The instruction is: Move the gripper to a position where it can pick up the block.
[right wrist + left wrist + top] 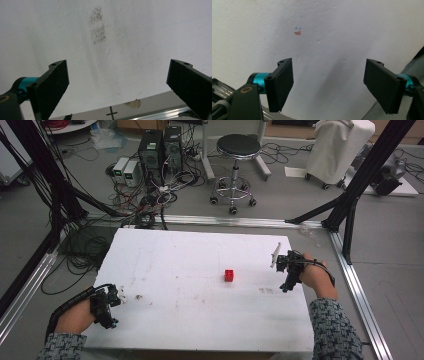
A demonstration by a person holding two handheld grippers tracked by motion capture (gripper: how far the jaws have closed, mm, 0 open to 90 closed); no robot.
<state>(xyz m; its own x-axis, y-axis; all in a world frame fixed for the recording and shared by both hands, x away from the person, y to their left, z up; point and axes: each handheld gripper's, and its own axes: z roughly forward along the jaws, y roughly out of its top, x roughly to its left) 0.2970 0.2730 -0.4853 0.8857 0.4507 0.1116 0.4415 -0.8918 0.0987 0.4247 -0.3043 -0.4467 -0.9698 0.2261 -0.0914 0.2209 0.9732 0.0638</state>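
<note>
Since both grippers sit at opposite table edges with jaws spread and empty, the left gripper [106,306] and right gripper [288,270] are well apart from the red block [229,275] mid-table [200,320]. Risk: a skewed approach nudging it away. Block looks near-cubic; no clear long axis or heading.

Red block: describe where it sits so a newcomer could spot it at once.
Find the white table in the high view. The red block sits right of its centre, nearer the right gripper than the left gripper. It is the one brightly coloured object among faint smudges.
</note>
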